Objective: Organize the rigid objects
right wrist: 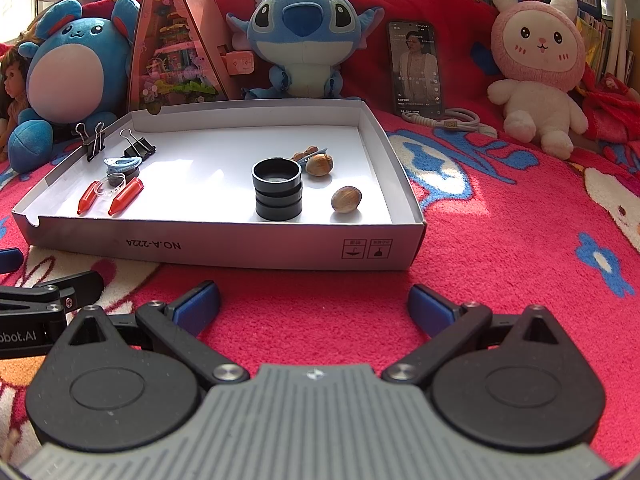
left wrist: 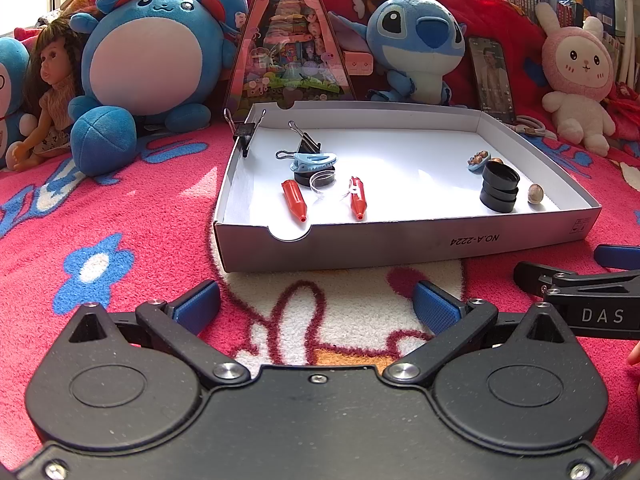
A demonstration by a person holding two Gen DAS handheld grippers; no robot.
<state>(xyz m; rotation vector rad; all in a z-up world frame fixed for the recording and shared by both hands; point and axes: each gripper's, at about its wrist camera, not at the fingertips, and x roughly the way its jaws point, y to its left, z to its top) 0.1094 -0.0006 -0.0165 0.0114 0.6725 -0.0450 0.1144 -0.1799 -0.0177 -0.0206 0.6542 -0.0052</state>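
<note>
Left claw (left wrist: 316,304) and right claw (right wrist: 314,304) hang spread and empty before the tray (right wrist: 224,250) holding 2 red caps (right wrist: 126,196).

The white cardboard box lid (left wrist: 400,240) bore "NO.A-2224" printed upside down on its near outer wall in the left wrist view; in the right wrist view the same print read "NO.A-222A", so the last character was uncertain. Two small square handling symbols (right wrist: 366,249) stood on that wall near its right corner. The right gripper (left wrist: 604,314) carried white letters "DAS" on its black body. The left gripper (right wrist: 24,336) showed "obot.AI", cut off at the frame edge. Captions on the phone screen (right wrist: 416,68) were too small to read.
</note>
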